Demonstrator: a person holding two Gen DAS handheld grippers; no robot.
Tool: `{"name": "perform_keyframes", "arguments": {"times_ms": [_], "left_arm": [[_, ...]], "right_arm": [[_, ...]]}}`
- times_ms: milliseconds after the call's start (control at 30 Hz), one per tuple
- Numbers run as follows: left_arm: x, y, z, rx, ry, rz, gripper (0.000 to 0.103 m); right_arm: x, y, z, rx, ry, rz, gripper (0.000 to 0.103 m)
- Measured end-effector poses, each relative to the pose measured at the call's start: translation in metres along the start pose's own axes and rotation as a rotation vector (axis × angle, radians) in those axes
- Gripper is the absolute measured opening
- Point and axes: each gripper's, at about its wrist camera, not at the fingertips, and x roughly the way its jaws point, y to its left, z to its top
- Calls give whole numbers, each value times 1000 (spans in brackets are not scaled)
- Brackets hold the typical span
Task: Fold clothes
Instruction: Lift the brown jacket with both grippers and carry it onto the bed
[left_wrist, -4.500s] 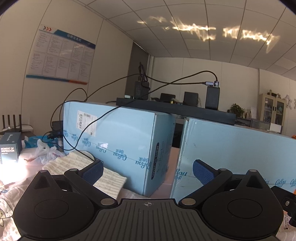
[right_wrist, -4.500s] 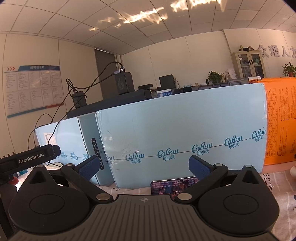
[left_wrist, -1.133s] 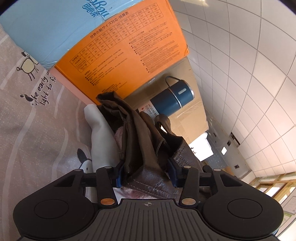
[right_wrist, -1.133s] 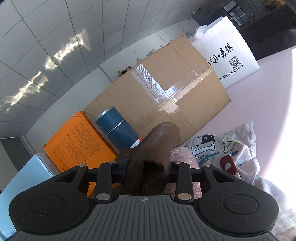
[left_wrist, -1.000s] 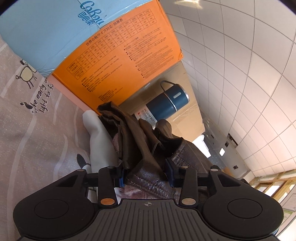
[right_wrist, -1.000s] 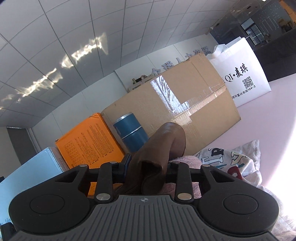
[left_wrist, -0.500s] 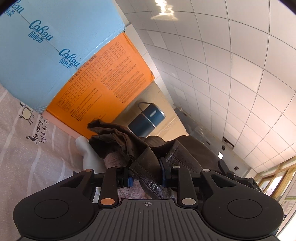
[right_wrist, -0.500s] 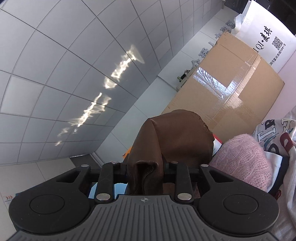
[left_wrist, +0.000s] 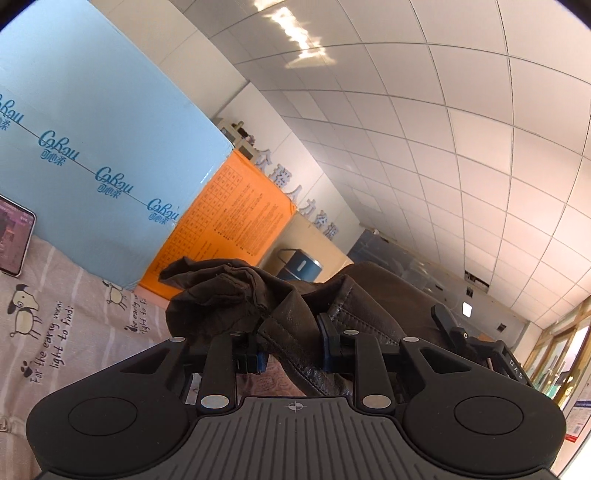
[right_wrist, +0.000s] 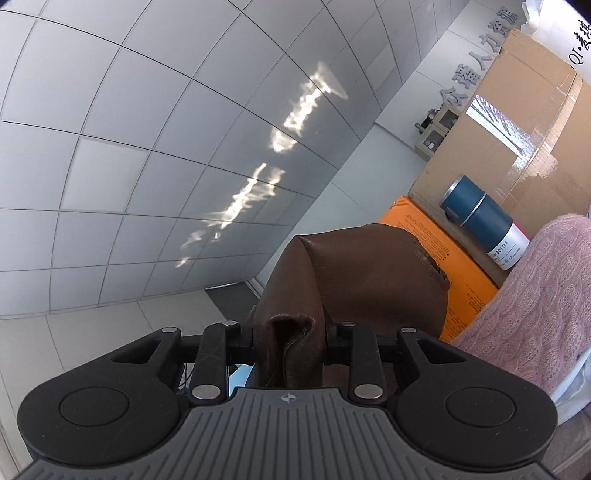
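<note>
Both grippers, left (left_wrist: 291, 352) and right (right_wrist: 290, 343), are clamped on the brown leather garment (left_wrist: 295, 306) lifted above the printed sheet (left_wrist: 55, 325), so I'd next spread it flat, its outline probably still bunched.

Blue bottle (right_wrist: 484, 225) between orange box (left_wrist: 229, 225) and cardboard box (right_wrist: 524, 140)
</note>
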Motion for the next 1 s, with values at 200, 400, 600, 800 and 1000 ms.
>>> {"name": "perform_keyframes", "arguments": {"times_ms": [200, 400, 600, 800, 1000], "left_arm": [[-64, 6, 3, 63, 27, 60, 24], [-135, 17, 1, 101, 14, 156, 24], [-206, 37, 0, 73, -49, 283, 24], [-255, 44, 14, 143, -152, 350, 22], [-270, 59, 19, 158, -152, 435, 22]], "right_arm": [[2, 38, -38, 7, 83, 23, 26], [14, 74, -89, 40, 226, 51, 26], [37, 107, -146, 82, 356, 108, 26], [66, 140, -194, 83, 457, 172, 26], [85, 157, -222, -30, 489, 147, 26]]}}
